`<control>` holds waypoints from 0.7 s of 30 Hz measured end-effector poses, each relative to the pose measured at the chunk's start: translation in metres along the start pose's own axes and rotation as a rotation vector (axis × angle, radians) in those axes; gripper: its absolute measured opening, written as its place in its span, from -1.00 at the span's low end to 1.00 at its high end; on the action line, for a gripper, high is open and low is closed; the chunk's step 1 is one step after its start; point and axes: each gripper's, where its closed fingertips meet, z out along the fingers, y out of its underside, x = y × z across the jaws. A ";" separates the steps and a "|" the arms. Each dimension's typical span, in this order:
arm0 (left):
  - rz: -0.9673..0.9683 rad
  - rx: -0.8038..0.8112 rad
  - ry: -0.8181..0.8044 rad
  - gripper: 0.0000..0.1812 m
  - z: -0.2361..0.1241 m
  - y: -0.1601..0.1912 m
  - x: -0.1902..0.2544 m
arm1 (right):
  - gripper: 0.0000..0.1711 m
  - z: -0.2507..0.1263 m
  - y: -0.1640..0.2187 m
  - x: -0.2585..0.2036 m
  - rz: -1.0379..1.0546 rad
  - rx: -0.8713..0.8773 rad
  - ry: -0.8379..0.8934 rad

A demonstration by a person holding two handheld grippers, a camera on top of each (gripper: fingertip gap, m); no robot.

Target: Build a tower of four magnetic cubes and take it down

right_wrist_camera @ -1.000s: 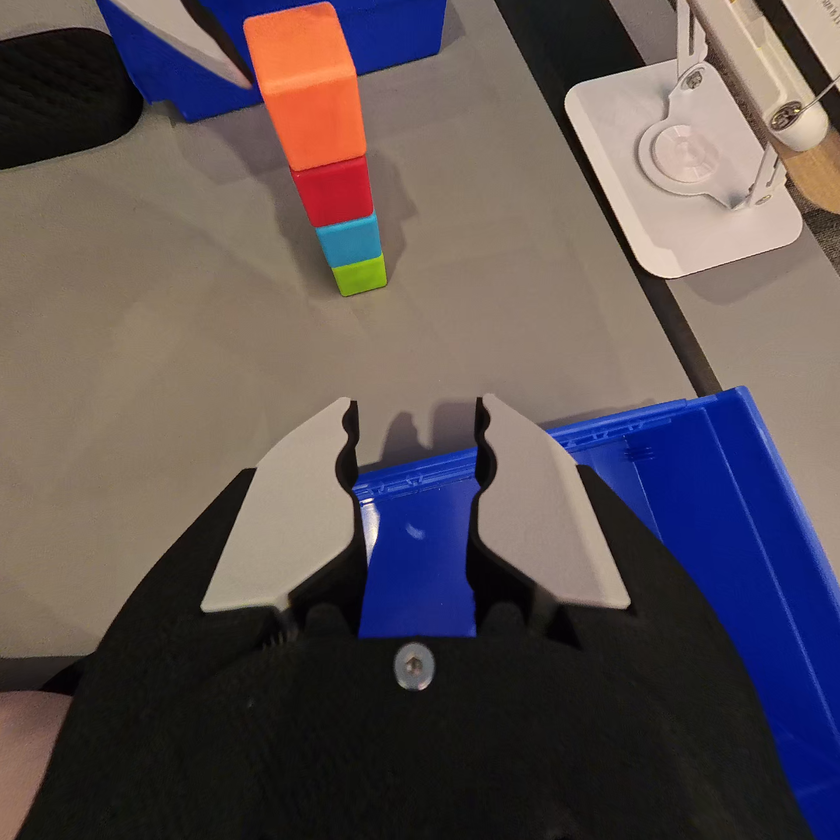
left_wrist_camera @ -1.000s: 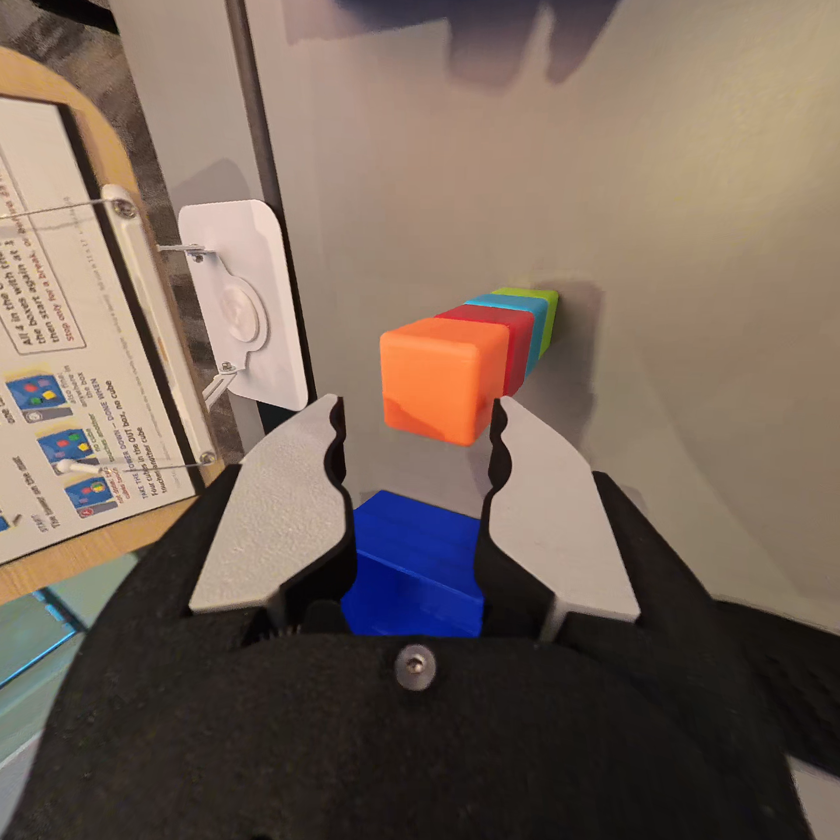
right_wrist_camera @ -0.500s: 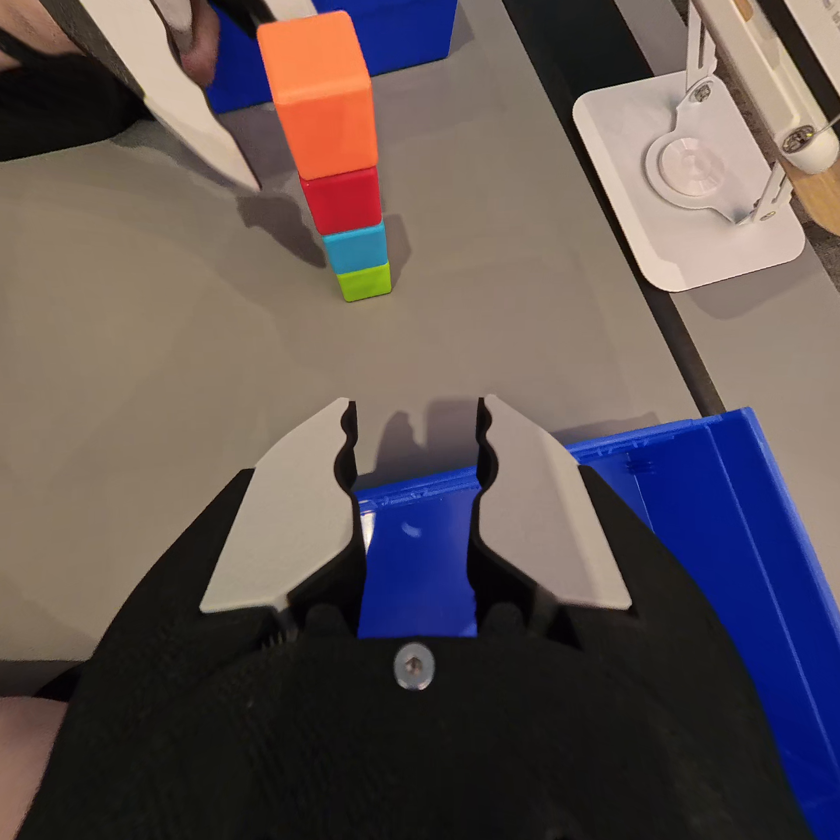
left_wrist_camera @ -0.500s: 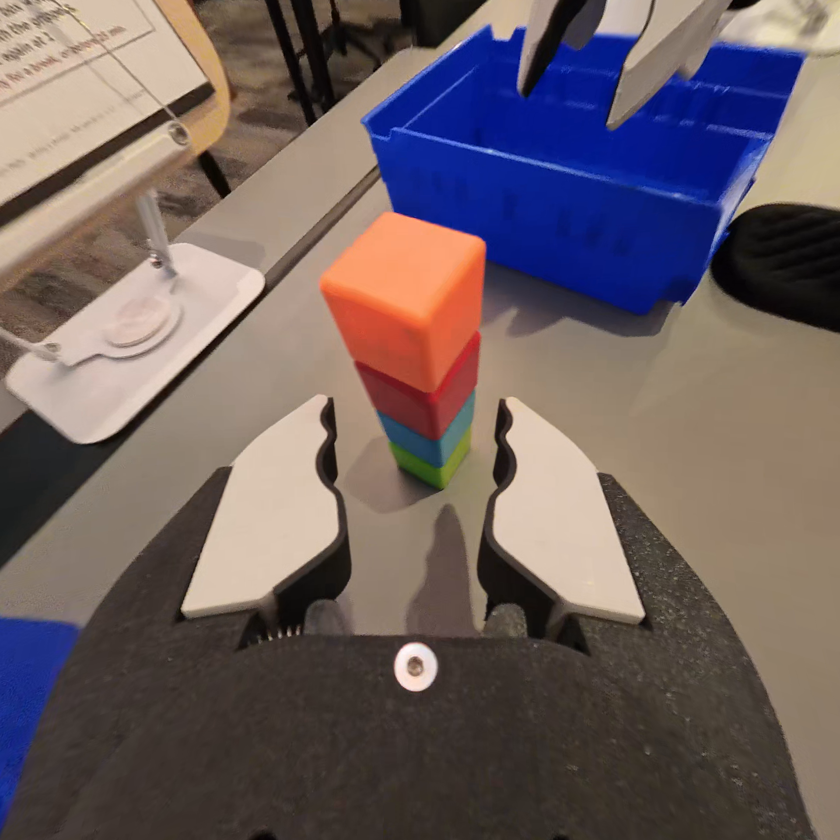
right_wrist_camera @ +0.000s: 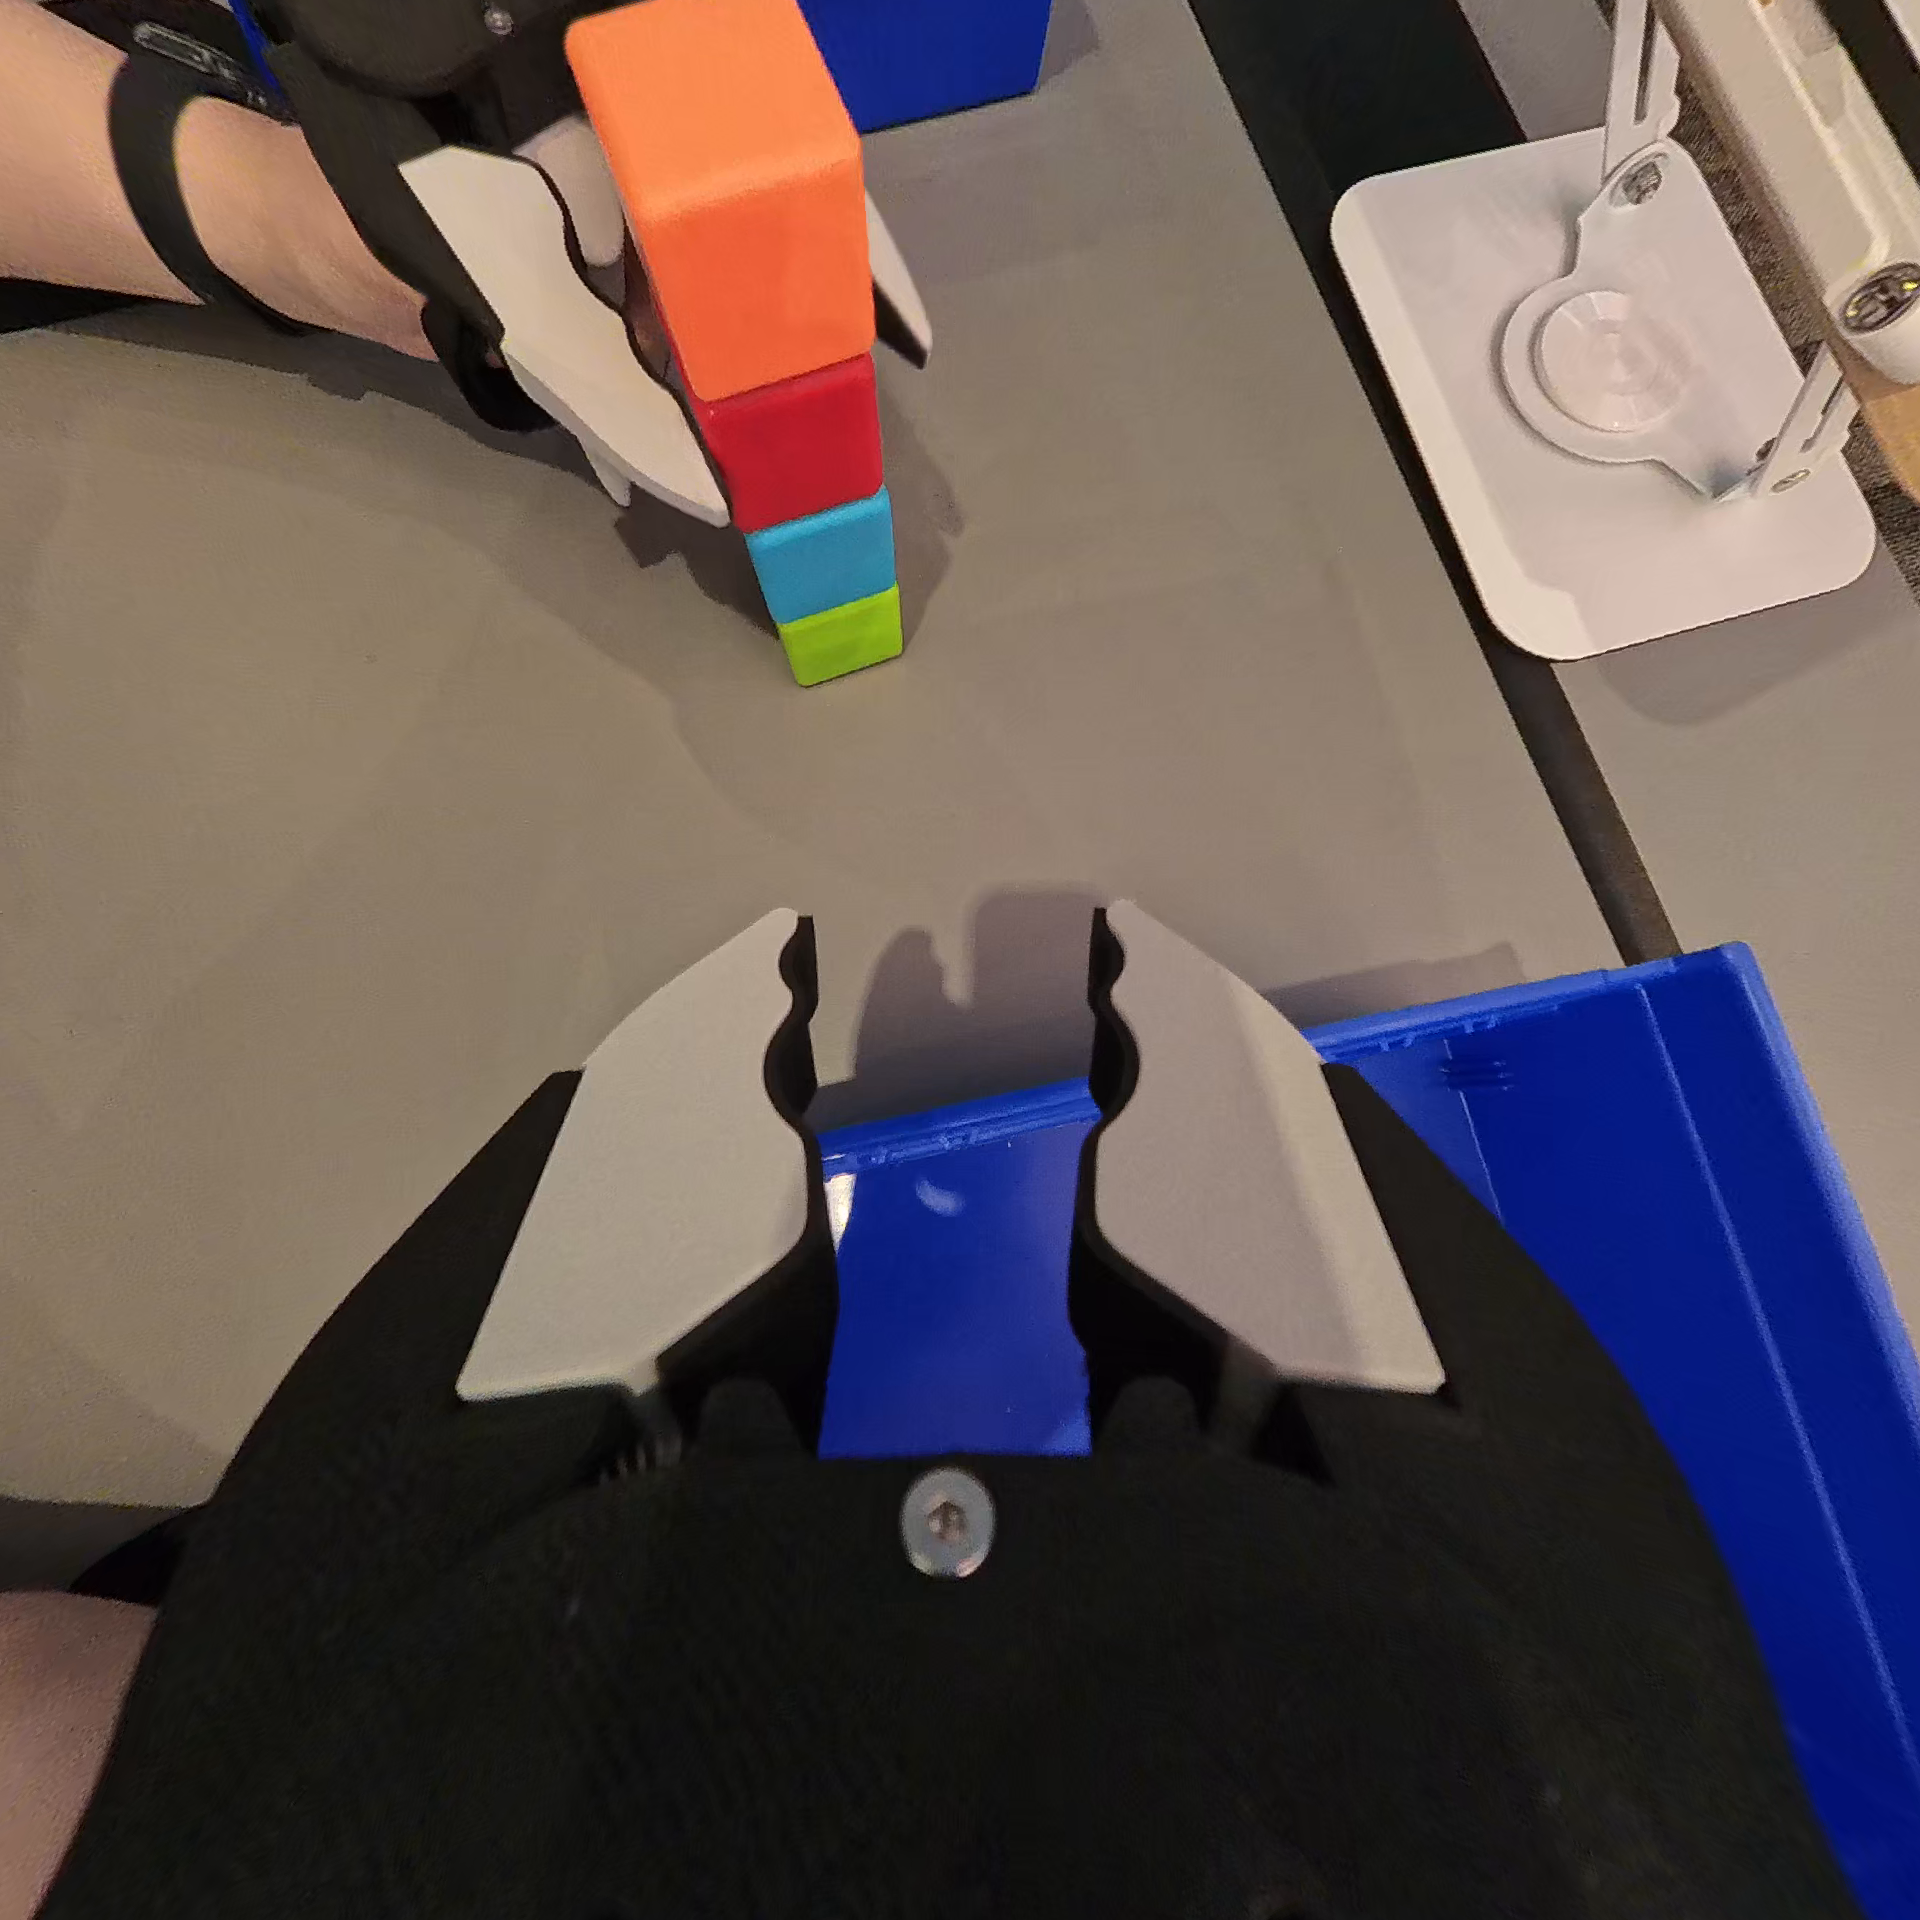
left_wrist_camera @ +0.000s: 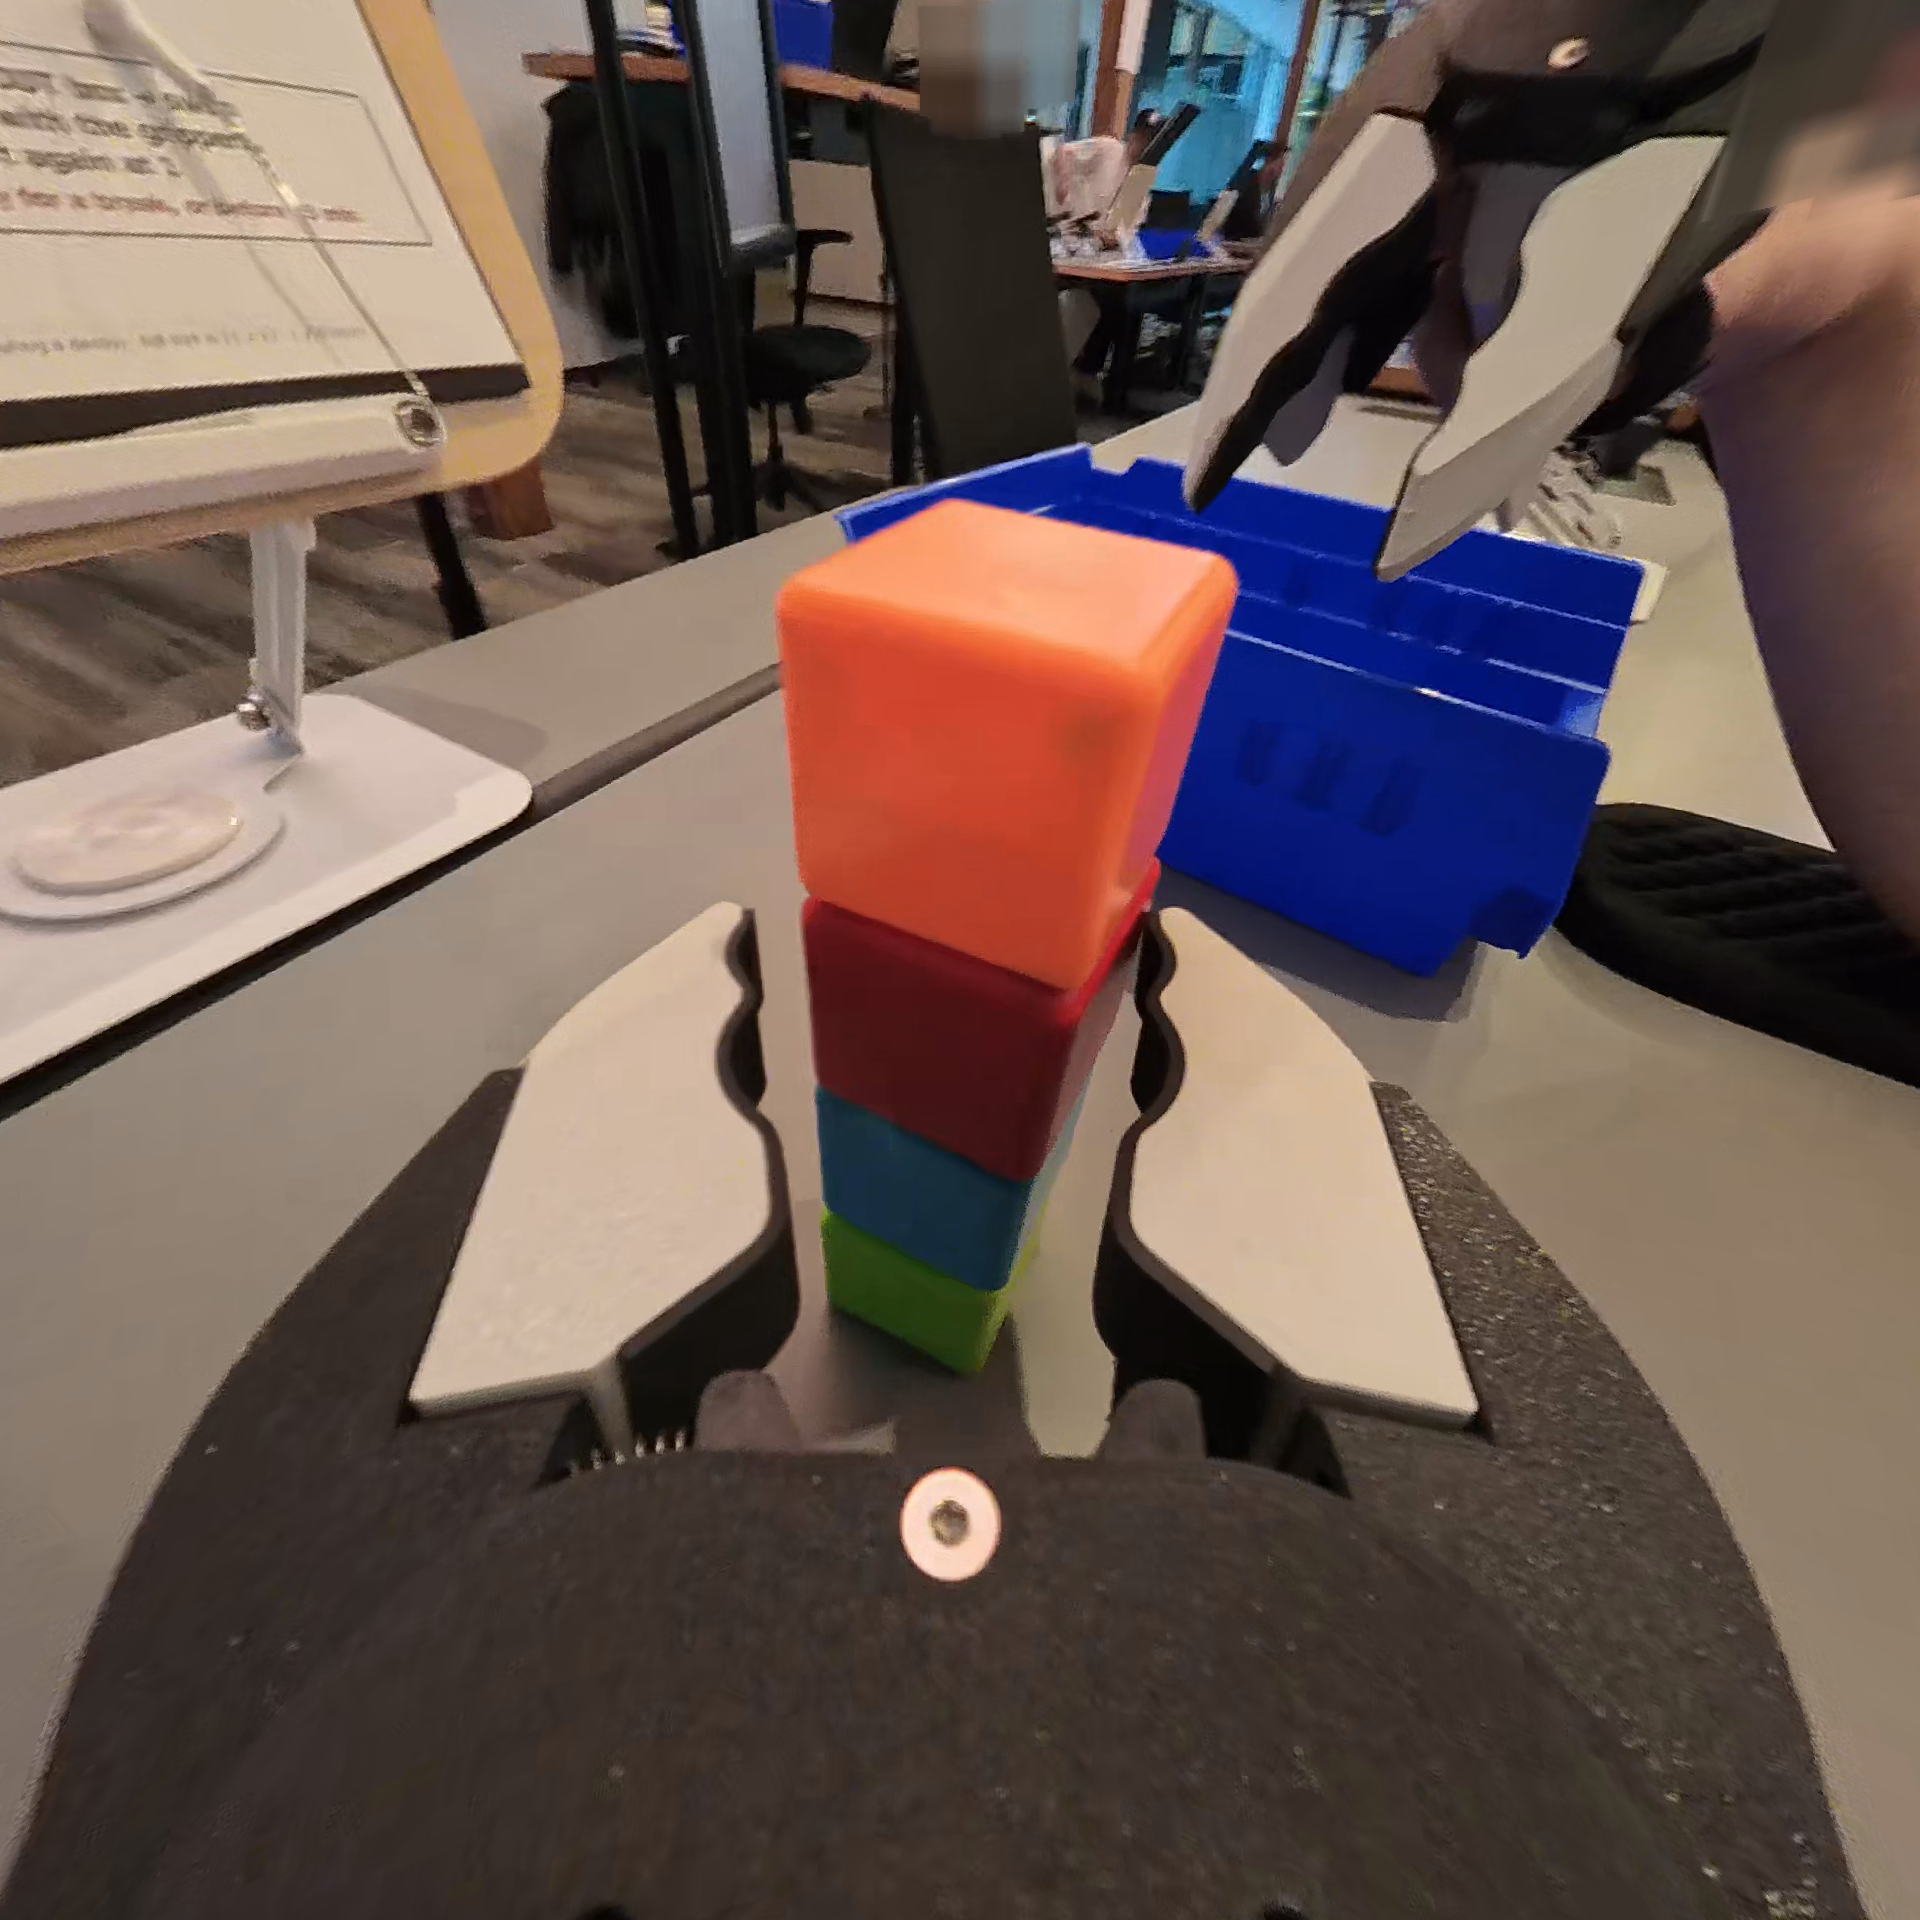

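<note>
- Tower of four magnetic cubes is standing upright on the grey table point(right_wrist_camera: 416, 779): orange cube point(left_wrist_camera: 987, 727) on top, red cube point(left_wrist_camera: 935, 1049) under it, light-blue cube point(left_wrist_camera: 914, 1195) next, green cube point(left_wrist_camera: 914, 1309) sitting on the table.
- Left gripper point(left_wrist_camera: 945, 925) is reaching in with jaws spread open, one on each side of the tower; the red cube is sitting between the tips, a gap showing on both sides, nothing gripped.
- From the right wrist view, one left fingertip point(right_wrist_camera: 665, 468) is lying just beside the red cube's side; contact is too close to call.
- Right gripper point(right_wrist_camera: 951, 925) is hovering with jaws open and nothing between them, well apart from the tower, which is standing ahead of its tips.
- Blue bin point(right_wrist_camera: 1662, 1195) is sitting below and behind the right jaws, its rim under them.
- Second blue bin point(right_wrist_camera: 935, 52) is lying beyond the tower from the right jaws.
- White stand base point(right_wrist_camera: 1558, 416) is resting off to the right of the right jaws, holding up an instruction board point(left_wrist_camera: 208, 208).
- Black pad point(left_wrist_camera: 1745, 914) is lying right of the left jaws, beside the bin.
</note>
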 end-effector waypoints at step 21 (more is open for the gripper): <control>-0.019 0.004 0.151 -0.36 -0.002 0.004 0.039 | -0.19 0.059 -0.108 -0.061 -0.141 0.307 -0.089</control>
